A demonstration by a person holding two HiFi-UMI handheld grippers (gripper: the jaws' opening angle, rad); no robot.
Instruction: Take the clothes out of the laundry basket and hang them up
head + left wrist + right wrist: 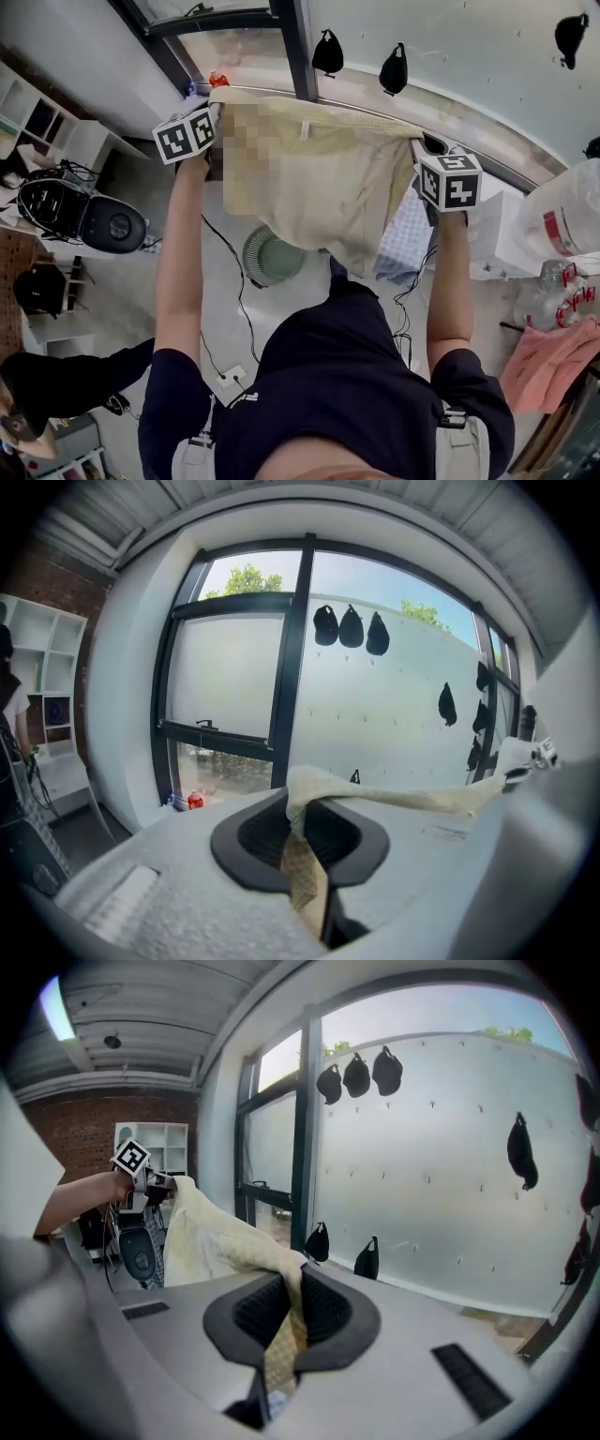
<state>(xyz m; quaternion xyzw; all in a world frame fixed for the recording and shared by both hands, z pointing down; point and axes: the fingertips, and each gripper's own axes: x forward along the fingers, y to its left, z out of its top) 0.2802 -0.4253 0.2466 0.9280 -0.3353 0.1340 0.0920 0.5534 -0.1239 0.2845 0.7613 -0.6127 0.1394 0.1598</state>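
I held the cream garment (319,187) stretched wide
Left gripper (214,120) and right gripper (427,152) each pinched a top corner — cloth sandwiched tight between closed fingers (258,834).

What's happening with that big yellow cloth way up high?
A person has a gripper in each hand, and both are clamped on one pale yellow garment. The left gripper pinches one top corner and the right gripper pinches the other, so the cloth is stretched out wide between them, raised in front of the window. It is not on any hanger or hook yet. Down below on the floor sits a round green basket.
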